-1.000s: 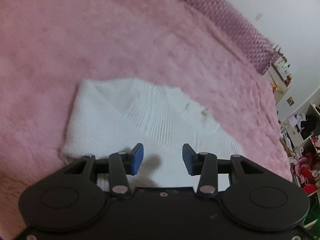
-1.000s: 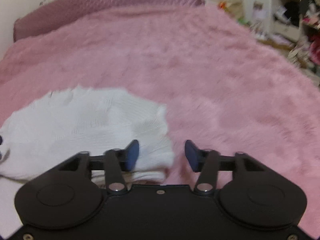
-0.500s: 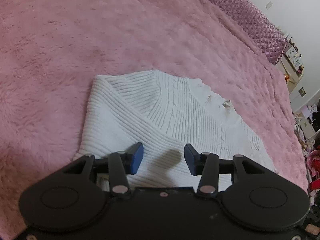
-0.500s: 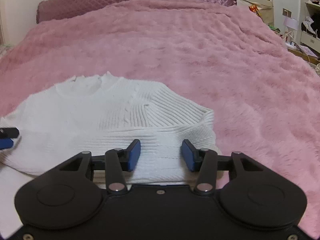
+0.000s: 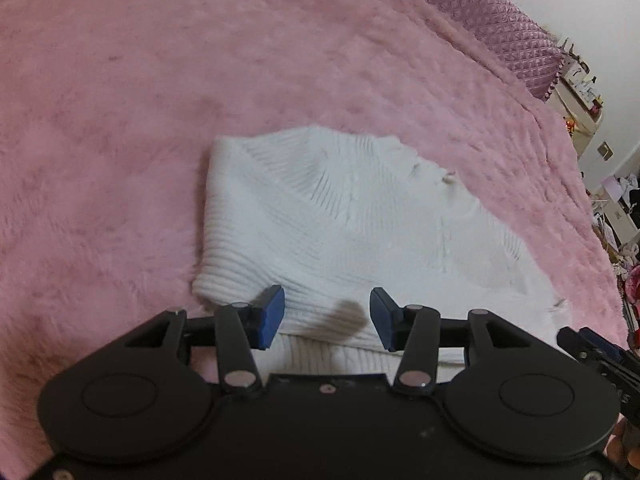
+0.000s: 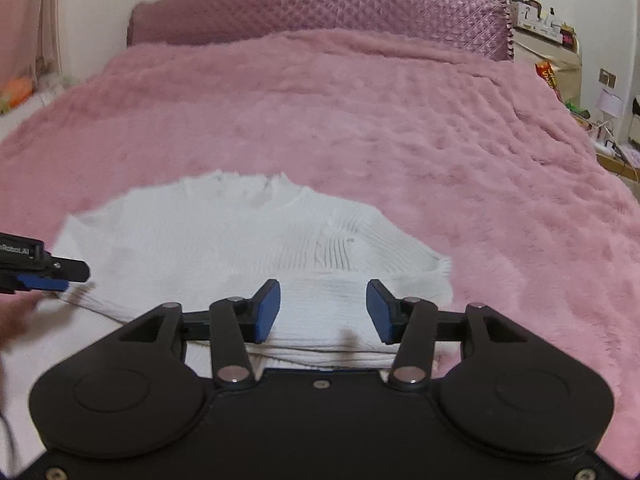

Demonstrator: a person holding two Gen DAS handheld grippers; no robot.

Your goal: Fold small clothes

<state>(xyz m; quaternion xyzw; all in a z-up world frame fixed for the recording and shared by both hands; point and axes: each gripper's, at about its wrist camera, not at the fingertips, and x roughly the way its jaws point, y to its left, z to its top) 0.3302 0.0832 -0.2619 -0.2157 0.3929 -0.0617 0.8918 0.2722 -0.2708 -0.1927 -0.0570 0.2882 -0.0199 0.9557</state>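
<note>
A white sweater (image 5: 340,236) lies flat on the pink blanket (image 5: 120,120) of a bed, well short of the quilted headboard (image 6: 320,12) and close to the near edge where both grippers work. Its sleeves seem already folded in across the body, though the knit blurs in both views and the layers are hard to separate. The hem side lies nearest the cameras, the collar on the headboard side.

The left gripper (image 5: 327,318) hovers over the hem near the sweater's left corner. Its jaws have just been opening, and they stand apart with only knit below them, nothing pinched. The right gripper (image 6: 323,312) hovers over the hem nearer the right corner. Its jaws have just closed a little and then eased wider, and they too stand open and empty above the cloth.

The step in hand looks like lining up for the lengthwise fold, hem to collar. The next move calls for both grippers to dip to the hem, each taking every layer at its own corner, then to close firmly. After that they should lift together and carry the hem toward the headboard, keeping level so the edge lands square on the collar.
</note>
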